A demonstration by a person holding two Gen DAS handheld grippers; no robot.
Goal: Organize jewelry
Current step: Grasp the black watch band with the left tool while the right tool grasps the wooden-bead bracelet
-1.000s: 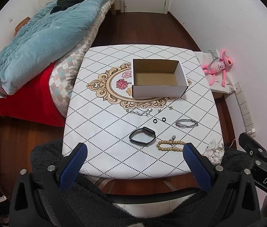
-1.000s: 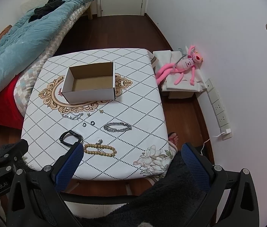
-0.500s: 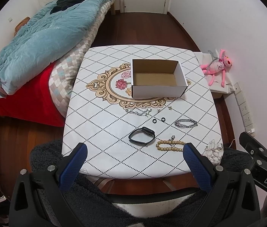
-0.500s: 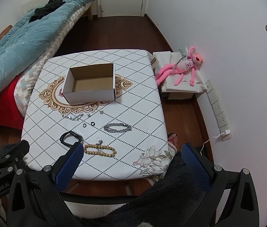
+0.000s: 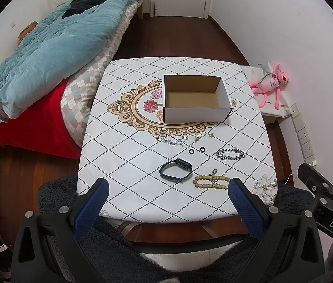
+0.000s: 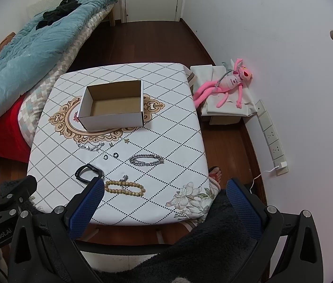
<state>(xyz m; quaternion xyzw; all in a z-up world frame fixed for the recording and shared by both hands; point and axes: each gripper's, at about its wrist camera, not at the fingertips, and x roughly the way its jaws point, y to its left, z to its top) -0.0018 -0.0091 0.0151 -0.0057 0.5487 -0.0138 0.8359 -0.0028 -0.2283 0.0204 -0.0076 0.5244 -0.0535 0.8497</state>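
Nothing on the table has shifted over the last second; both grippers hang in the same spot at its near edge, the views barely drifting. The left gripper (image 5: pixel 166 195) has its ribbed blue pads spread wide, with nothing between them. The right gripper (image 6: pixel 164 195) is equally wide apart and bare.

Ahead of the left fingers (image 5: pixel 244 202) lies one open cardboard box (image 5: pixel 196 115), rectangular, white outside and brown inside, on the glossy diamond-patterned table (image 5: pixel 124 165). Between box and fingertips the jewelry lies loose: one black watch band (image 5: pixel 175 172) curled in a loop just past the gap; one string of round wooden beads (image 5: pixel 211 182) close by the right-hand pad; one chunky silver chain bracelet (image 5: pixel 230 154) beyond the beads; two small black rings (image 5: pixel 196 151) side by side; one thin sparkling silver bracelet (image 5: pixel 172 140) near the box; and two tiny metal charms (image 5: pixel 203 136), too small to make out.

In the right wrist view the beads sit just past the left-hand pad, which overlaps the watch band's edge.
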